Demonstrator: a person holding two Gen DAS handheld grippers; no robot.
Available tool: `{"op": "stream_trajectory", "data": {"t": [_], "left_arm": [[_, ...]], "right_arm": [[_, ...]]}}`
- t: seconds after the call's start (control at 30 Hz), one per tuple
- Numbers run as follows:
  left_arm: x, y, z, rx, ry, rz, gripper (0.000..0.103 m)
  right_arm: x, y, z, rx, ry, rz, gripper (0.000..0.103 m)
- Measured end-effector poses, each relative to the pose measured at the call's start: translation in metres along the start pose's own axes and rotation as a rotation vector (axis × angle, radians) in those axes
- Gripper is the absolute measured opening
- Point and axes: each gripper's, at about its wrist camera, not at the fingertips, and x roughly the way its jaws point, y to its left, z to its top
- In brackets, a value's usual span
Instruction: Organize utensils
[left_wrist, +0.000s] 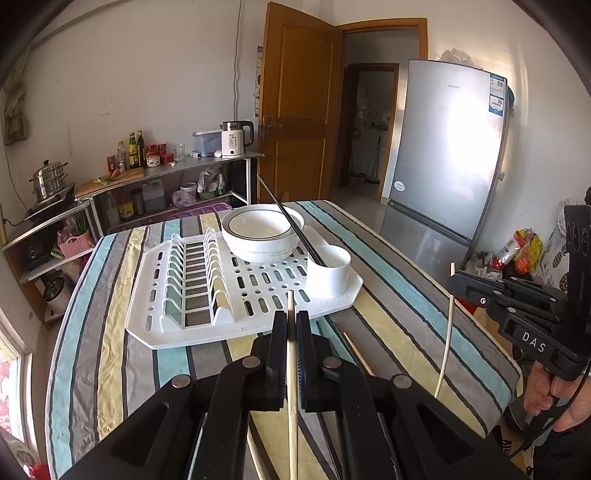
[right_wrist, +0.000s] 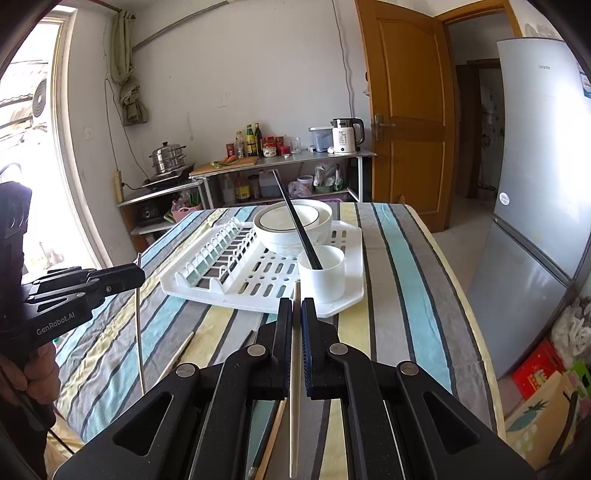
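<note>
The left hand-held gripper (left_wrist: 291, 325) is squeezed tight on a pale chopstick (left_wrist: 291, 369), which pokes out past its tips toward the white cup (left_wrist: 328, 271). The right hand-held gripper (right_wrist: 294, 314) is squeezed on its own pale chopstick (right_wrist: 294, 369) too, and in the left camera it shows at the right side with the stick hanging down. The cup stands on the near right corner of the white drying rack (left_wrist: 207, 332), on the striped counter (left_wrist: 406, 295). One black chopstick (left_wrist: 291, 225) already leans in the cup, and two white bowls (left_wrist: 262, 232) sit stacked just behind it. A brown chopstick (left_wrist: 357, 352) lies on the counter, near the rack. I think the job now is to drop each stick into the cup. To do it well, tip the stick up so it points down into the cup's mouth, go slowly, keep away from the black one, and let go only when the tip is inside. One hand at a time is safer, so the sticks do not bump.
</note>
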Motion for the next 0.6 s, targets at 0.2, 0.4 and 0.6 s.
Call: {"op": "stream_trajectory", "data": {"t": [0.2, 0.4, 0.6], "left_arm": [[-0.014, -0.001, 0.003, -0.004, -0.023, -0.007, 0.004], [-0.016, 0.0, 0.006, -0.014, -0.034, -0.027, 0.004], [0.0, -0.001, 0.017, -0.024, -0.025, -0.047, 0.004]], "right_arm": [[-0.012, 0.002, 0.001, -0.003, -0.025, 0.002, 0.005], [-0.019, -0.002, 0.002, 0.005, -0.045, 0.007, 0.005], [-0.012, -0.007, 0.005, 0.016, -0.048, 0.017, 0.005]]}}
